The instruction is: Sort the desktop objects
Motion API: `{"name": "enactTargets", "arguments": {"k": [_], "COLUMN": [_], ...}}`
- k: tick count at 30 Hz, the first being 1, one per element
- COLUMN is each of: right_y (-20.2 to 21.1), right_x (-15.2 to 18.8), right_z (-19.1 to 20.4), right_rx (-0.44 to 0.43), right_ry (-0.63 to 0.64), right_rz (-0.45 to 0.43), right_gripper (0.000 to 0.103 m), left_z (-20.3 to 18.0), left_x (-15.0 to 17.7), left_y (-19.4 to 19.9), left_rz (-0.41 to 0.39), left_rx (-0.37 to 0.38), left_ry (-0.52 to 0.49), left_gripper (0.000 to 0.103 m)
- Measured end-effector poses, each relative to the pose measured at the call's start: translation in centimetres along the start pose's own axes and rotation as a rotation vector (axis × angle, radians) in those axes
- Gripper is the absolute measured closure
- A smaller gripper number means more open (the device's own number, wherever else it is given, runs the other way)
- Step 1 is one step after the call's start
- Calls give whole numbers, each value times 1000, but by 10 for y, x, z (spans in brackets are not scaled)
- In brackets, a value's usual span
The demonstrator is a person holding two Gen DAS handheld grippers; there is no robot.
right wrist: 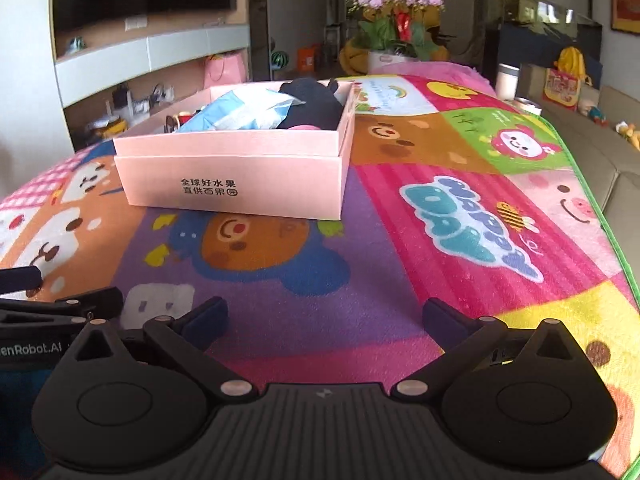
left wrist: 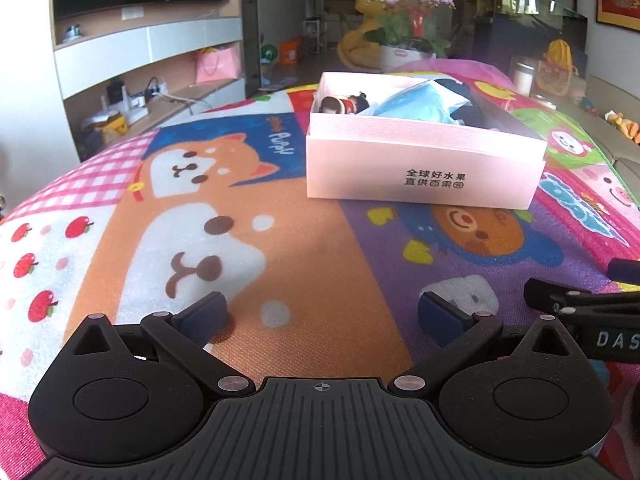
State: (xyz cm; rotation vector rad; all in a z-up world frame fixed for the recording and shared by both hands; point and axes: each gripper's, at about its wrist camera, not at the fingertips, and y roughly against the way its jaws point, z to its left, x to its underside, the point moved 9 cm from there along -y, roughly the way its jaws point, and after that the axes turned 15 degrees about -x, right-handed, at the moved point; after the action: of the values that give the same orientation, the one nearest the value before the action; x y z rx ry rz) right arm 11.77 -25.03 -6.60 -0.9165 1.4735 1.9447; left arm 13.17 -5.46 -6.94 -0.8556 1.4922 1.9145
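A pink cardboard box (left wrist: 424,172) with black Chinese print stands on a colourful cartoon mat (left wrist: 280,240). It holds a blue plastic packet (left wrist: 420,102), a black soft item (left wrist: 476,114) and a small doll-like figure (left wrist: 340,104). In the right wrist view the box (right wrist: 232,180) sits ahead to the left, with the blue packet (right wrist: 244,114) and black item (right wrist: 316,110) inside. My left gripper (left wrist: 320,316) is open and empty, low over the mat, well short of the box. My right gripper (right wrist: 324,318) is open and empty beside it.
The right gripper's side (left wrist: 580,308) shows at the left view's right edge; the left gripper's side (right wrist: 60,308) shows at the right view's left edge. A flower pot (right wrist: 394,20) stands beyond the mat's far end. The mat's green edge (right wrist: 592,200) runs along the right.
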Motion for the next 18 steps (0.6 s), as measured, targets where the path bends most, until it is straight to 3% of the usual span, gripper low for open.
{"name": "enactTargets", "arguments": {"k": [18], "right_y": [1], "right_x": [-2], "right_z": [0], "right_rx": [8], "right_ry": [4], "right_rz": [7], "right_gripper": [0], "left_z": [0], "left_x": [0], "left_y": [0], "left_rz": [2], "left_rx": [4], "left_ry": [2], "left_gripper": [0]}}
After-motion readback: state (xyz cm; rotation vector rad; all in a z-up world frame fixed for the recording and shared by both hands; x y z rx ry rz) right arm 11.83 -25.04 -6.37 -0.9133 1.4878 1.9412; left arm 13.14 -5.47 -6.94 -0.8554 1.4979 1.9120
